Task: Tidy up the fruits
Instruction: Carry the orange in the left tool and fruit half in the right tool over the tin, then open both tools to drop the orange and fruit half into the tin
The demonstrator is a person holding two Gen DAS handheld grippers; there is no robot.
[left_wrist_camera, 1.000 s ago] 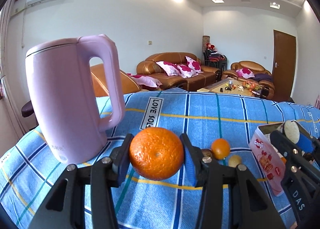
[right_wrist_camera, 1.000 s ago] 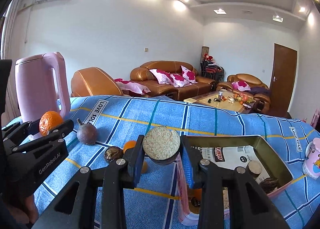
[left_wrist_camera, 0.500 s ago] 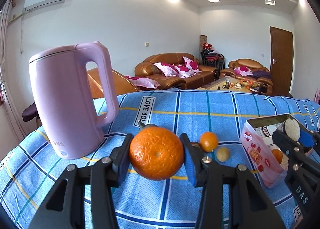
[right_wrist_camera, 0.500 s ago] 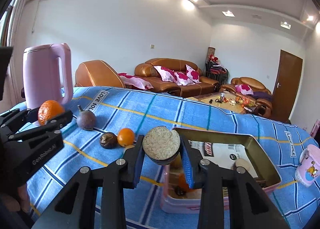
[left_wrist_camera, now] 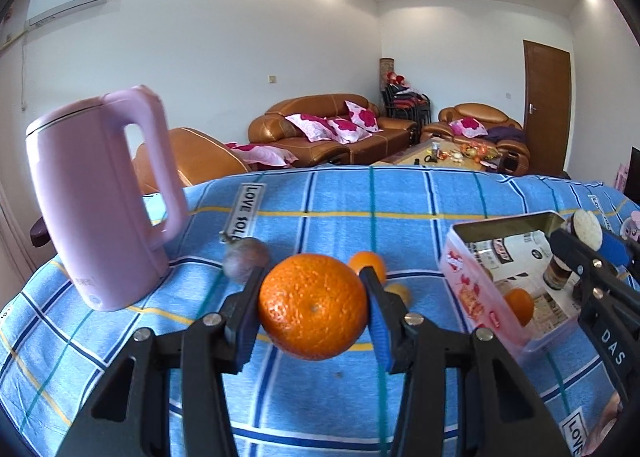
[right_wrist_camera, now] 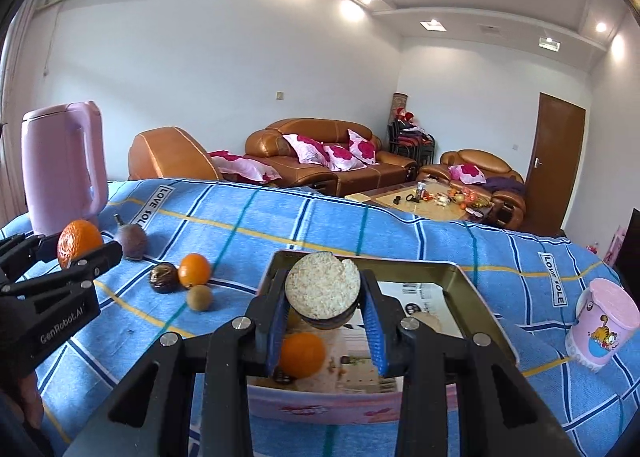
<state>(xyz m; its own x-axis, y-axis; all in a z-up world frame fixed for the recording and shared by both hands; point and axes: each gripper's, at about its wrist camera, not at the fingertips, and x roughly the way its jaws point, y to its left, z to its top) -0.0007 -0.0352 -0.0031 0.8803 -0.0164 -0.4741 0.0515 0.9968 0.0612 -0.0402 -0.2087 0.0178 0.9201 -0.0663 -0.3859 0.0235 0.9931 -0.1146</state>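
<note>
My left gripper (left_wrist_camera: 312, 307) is shut on a large orange (left_wrist_camera: 313, 306) and holds it above the blue checked cloth; it also shows in the right wrist view (right_wrist_camera: 78, 243). My right gripper (right_wrist_camera: 323, 307) is shut on a round speckled beige cake with a dark base (right_wrist_camera: 322, 291), above the near end of a pink tin box (right_wrist_camera: 484, 307). The box (left_wrist_camera: 472, 289) holds a small orange (right_wrist_camera: 302, 355) and other pieces. On the cloth lie a purple passion fruit (right_wrist_camera: 132, 241), a dark wrinkled fruit (right_wrist_camera: 164, 278), a small orange (right_wrist_camera: 194, 270) and a kiwi (right_wrist_camera: 199, 298).
A tall pink kettle (left_wrist_camera: 100, 197) stands at the table's left side. A pink cartoon cup (right_wrist_camera: 602, 323) stands right of the box. Sofas and a coffee table lie beyond the table's far edge.
Both grippers have shifted right and risen a little with their loads. My right gripper now hangs over the box's near end. The fruits on the cloth have not moved.
</note>
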